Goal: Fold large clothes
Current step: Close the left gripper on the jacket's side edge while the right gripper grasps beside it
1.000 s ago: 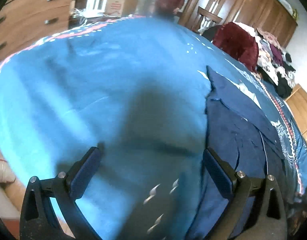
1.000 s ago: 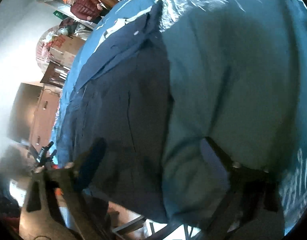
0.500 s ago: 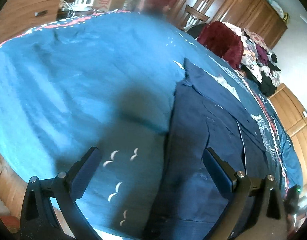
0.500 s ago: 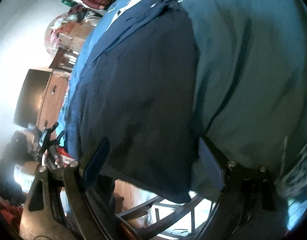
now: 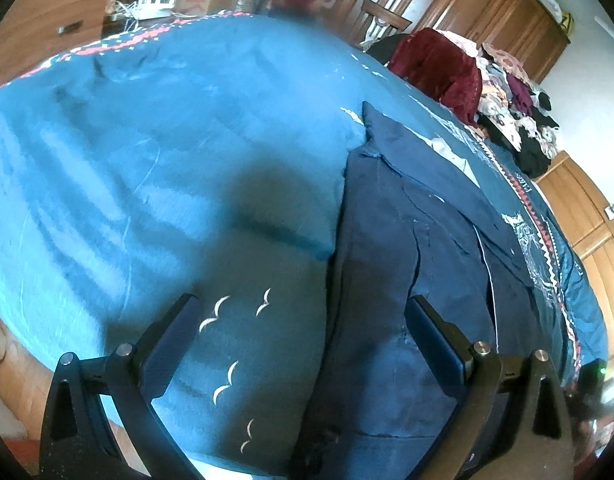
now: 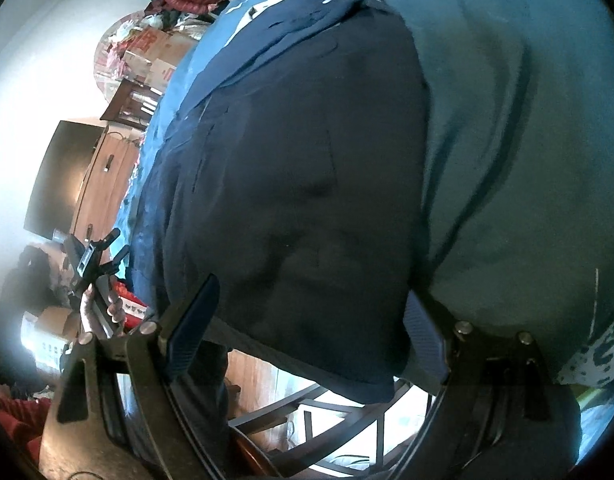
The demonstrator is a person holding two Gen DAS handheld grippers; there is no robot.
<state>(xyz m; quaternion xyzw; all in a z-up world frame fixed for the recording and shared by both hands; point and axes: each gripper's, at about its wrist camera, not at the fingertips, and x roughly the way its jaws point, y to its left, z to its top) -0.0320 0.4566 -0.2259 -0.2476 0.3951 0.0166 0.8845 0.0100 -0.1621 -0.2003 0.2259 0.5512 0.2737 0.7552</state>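
While both tools (image 5: 301, 334) (image 6: 311, 320) gape empty, navy garment (image 6: 299, 184) hem overhangs bedspread (image 5: 147, 168), underside hidden.

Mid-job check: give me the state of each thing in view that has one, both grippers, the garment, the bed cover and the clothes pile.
left gripper: open, holding nothing, above the garment's edge.
right gripper: open, holding nothing, at the garment's near hem.
navy garment: spread flat on the bed, hem draped over the edge, not yet folded.
blue bed cover: laid out, lightly wrinkled.
clothes pile: heaped, unfolded, at the far end.
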